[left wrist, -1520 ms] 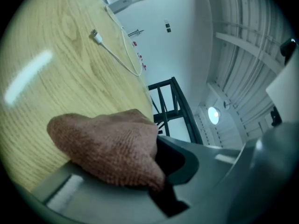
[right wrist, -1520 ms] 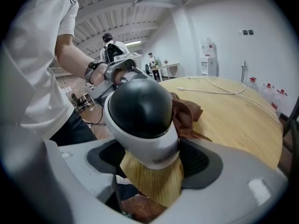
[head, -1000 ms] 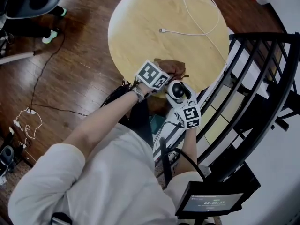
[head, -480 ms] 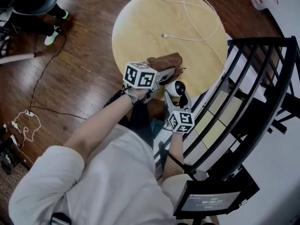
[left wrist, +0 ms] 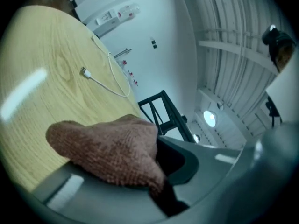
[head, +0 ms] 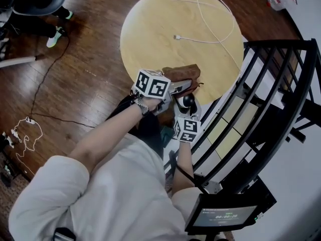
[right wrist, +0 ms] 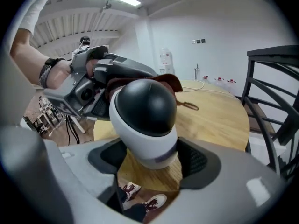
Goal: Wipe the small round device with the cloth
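The small round device [right wrist: 145, 122], white with a black dome face, is held in my right gripper [right wrist: 152, 160], whose jaws are shut on its lower body. In the head view the device [head: 188, 101] hangs at the near edge of the round wooden table [head: 155, 29]. My left gripper [head: 176, 88] is shut on the brown cloth [head: 182, 74], which drapes over its jaw in the left gripper view, cloth [left wrist: 107, 148]. From the right gripper view the cloth [right wrist: 170, 82] sits just behind the device, touching or nearly touching its top.
A white cable [head: 210, 21] lies looped on the far half of the table. A black metal rack [head: 271, 99] stands close on the right. A screen [head: 223, 216] sits low at the right. Wooden floor [head: 80, 74] with cords lies to the left.
My right gripper has drawn the device nearer and lower, turning its dark face up. The left gripper with the cloth has shifted slightly right, closing on the device.
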